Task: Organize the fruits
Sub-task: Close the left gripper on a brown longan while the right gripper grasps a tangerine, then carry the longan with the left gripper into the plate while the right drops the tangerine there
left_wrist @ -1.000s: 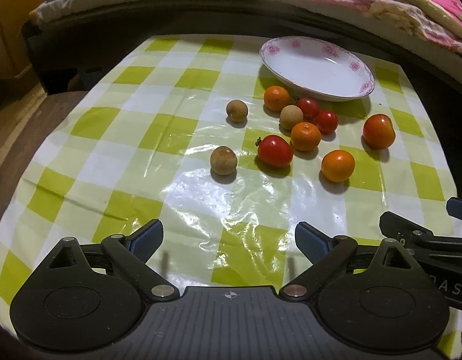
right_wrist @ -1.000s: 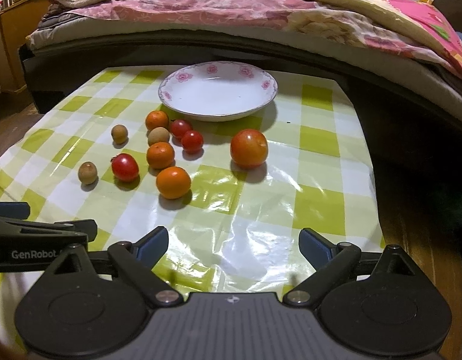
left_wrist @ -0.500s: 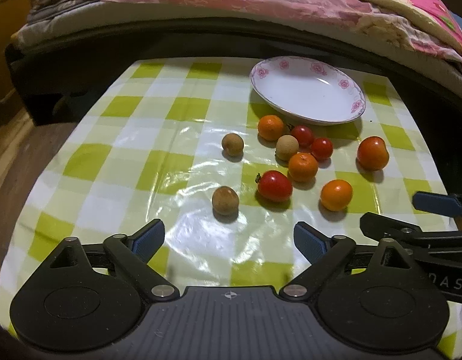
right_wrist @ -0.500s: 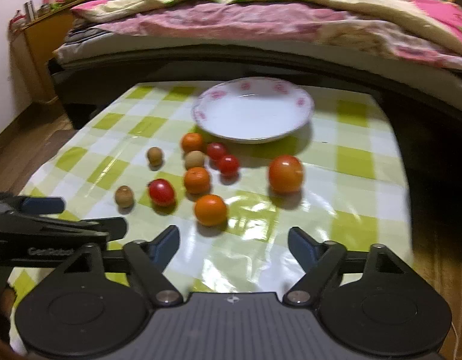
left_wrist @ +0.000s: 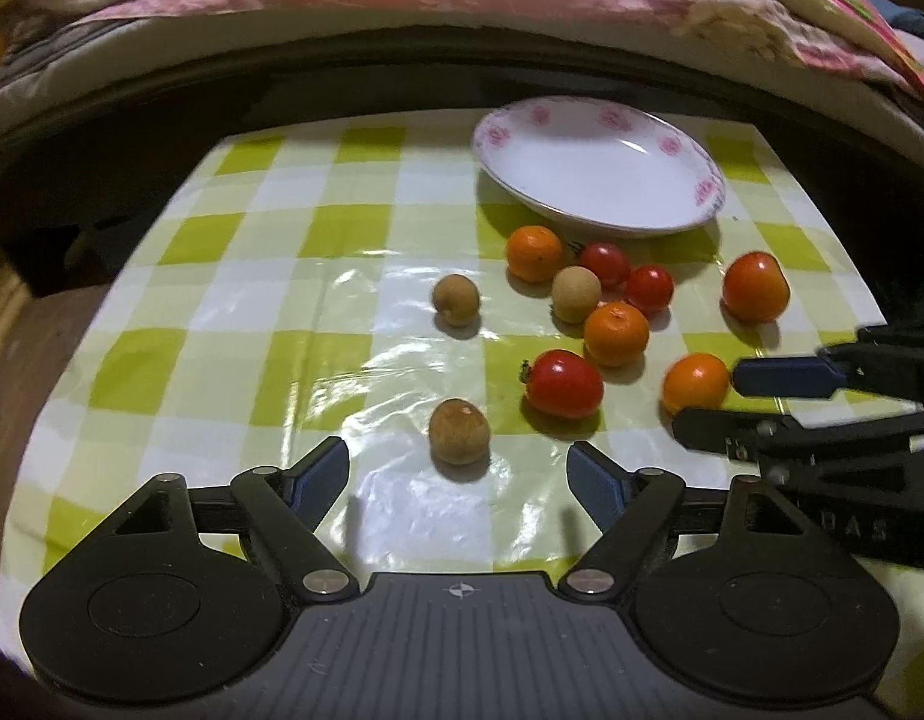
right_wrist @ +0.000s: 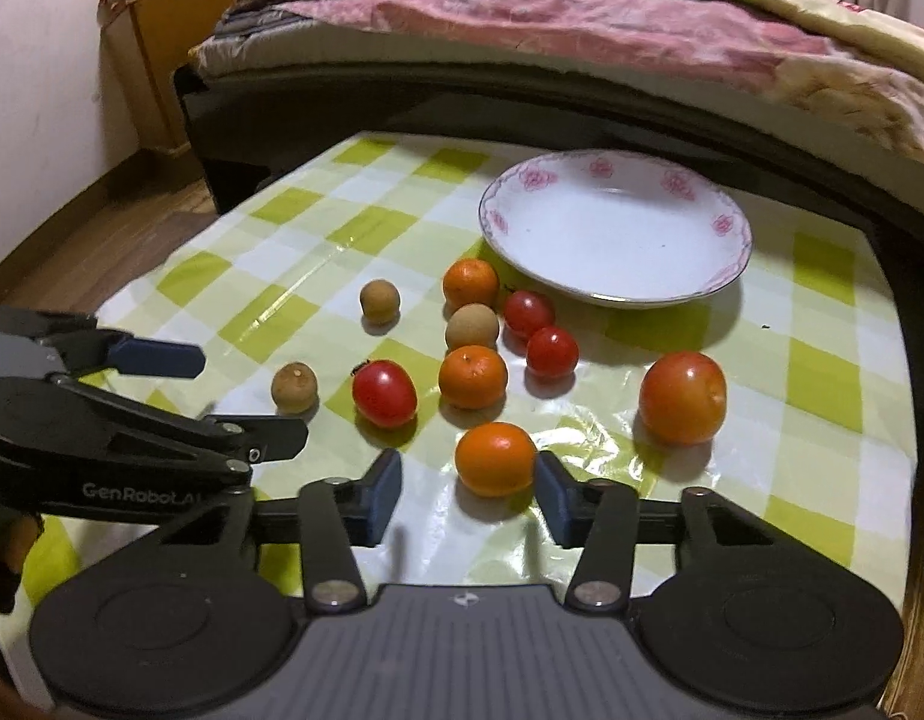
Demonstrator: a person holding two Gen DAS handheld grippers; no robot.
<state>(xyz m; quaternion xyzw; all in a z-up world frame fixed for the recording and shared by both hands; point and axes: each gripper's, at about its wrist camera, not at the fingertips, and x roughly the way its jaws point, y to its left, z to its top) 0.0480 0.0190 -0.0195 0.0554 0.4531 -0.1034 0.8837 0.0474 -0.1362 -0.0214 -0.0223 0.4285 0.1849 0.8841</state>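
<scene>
As jaws narrow, orange (right_wrist: pixel 495 459) between

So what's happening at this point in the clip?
A person holds a gripper in each hand over a checked tablecloth strewn with fruit. The right gripper has just been closing around the nearest orange; one pad looks to be at its side, the other still stands off. The left gripper has also narrowed a little and points at a small brown fruit just ahead of its open jaws. The flowered plate is empty; every fruit still lies on the cloth.
</scene>
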